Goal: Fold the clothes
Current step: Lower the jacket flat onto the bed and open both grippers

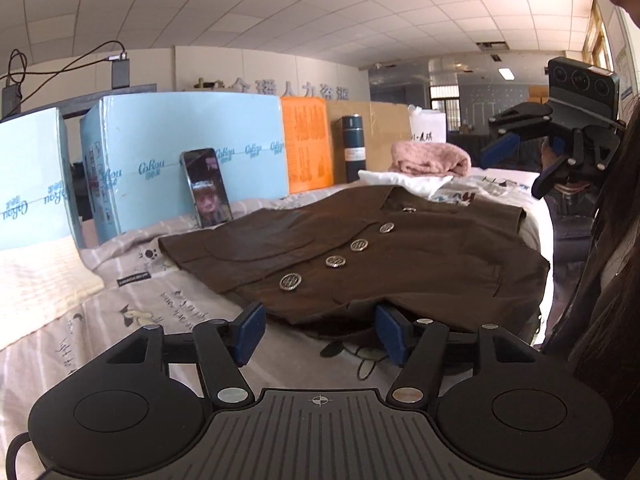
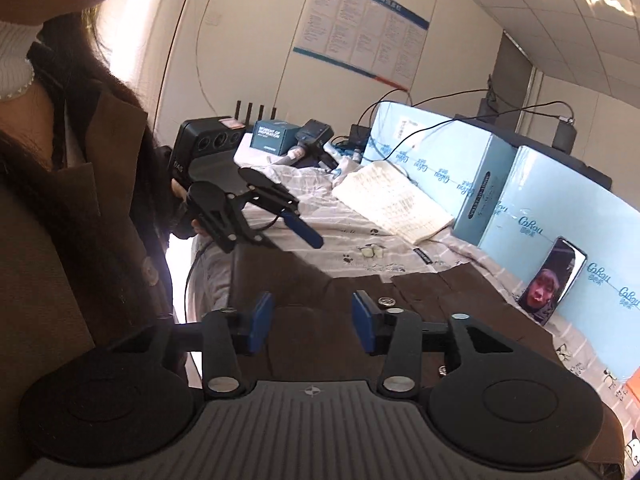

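Now, your left tongs (image 1: 318, 332): jaws apart, empty, at the jacket's near hem.
Your right tongs (image 2: 313, 328): jaws apart, nothing pinched, over the brown cloth.
Brown jacket (image 1: 380, 256): lies flat, buttoned, on the printed bed sheet (image 1: 120, 320).
Phone (image 1: 208, 188): leans upright against the blue box (image 1: 180, 152).

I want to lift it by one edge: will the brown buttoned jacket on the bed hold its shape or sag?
The brown jacket will probably sag: it lies flat and follows the bedding's contours. The cloth looks fairly thick, so it may drape heavily. Its metal buttons add some weight along the front.
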A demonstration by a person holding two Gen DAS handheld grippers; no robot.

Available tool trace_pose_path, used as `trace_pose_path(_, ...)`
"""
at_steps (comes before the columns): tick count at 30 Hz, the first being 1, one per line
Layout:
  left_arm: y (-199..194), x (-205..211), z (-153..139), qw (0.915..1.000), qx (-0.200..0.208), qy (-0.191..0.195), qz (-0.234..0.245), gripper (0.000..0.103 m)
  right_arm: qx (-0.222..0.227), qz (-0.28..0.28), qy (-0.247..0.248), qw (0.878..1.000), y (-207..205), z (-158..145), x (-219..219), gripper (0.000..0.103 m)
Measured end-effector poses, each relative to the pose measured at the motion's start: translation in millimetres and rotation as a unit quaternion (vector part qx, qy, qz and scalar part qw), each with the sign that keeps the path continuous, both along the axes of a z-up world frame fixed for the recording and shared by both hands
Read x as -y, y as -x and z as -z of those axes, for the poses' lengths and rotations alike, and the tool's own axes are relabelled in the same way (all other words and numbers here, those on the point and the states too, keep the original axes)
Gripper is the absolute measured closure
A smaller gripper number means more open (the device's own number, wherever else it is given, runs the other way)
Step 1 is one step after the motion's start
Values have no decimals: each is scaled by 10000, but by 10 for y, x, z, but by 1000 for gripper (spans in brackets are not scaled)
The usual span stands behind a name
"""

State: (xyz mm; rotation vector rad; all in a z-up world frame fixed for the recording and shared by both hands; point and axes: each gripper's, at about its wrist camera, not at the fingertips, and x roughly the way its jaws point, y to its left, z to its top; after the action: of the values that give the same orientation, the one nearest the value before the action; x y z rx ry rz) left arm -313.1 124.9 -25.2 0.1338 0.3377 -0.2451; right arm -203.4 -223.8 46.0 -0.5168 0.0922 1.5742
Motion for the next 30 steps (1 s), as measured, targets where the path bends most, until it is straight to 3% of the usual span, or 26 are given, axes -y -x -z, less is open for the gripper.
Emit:
trace_pose_path(2,38,-136,-17,9993,-3,44,-369,37,-54,273,-328,9991,-98,-68,149,54)
trace_pose_path(5,36,-328,-85,9959,201,303,-825,27,-153,1018,-735,9920,-384,-140,361,41)
trace_pose_path(7,-87,-427,-165,9925,335,526,-1049,20,-251,1631,-928,9819,-658,-143,487,36)
trace_pose_path(9,-328,-531,-254,9899,329,787,-1136,19,-553,2327,-1143,9642,-1075,-110,585,32)
trace_pose_path(11,-620,-596,-327,9894,278,962,-1047,19,-891,2936,-1343,9423,-1461,-66,683,30)
trace_pose_path(13,-935,-647,-381,9870,213,1157,-1098,19,-1500,3508,-1601,9104,-1841,22,762,30)
trace_pose_path(16,-1452,-710,-361,9776,-201,1527,-1431,21,-2470,4198,-1951,8513,-2376,179,883,32)
trace_pose_path(18,-1734,-700,-261,9713,-646,1633,-1604,21,-2705,4583,-1779,8277,-2604,297,807,33)
trace_pose_path(21,-1929,-574,-40,9669,-1219,1497,-1667,24,-2965,5153,-1451,7909,-2933,478,689,37)
trace_pose_path(22,-1982,-527,37,9651,-1402,1438,-1678,30,-2977,5335,-1297,7810,-3023,535,640,38)
trace_pose_path(24,-1980,-418,100,9670,-1418,1263,-1699,62,-2942,5567,-1013,7703,-3154,647,559,53)
trace_pose_path(25,-1953,-370,89,9695,-1350,1162,-1683,83,-2914,5663,-865,7661,-3210,703,525,58)
trace_pose_path(26,-1926,-322,77,9719,-1282,1061,-1667,94,-2901,5664,-741,7678,-3263,759,472,71)
trace_pose_path(27,-1890,-294,55,9734,-1205,1038,-1652,95,-2883,5666,-617,7694,-3313,813,419,84)
trace_pose_path(30,-1796,-272,-20,9743,-1046,1184,-1605,97,-2556,5726,-348,7782,-3331,869,284,94)
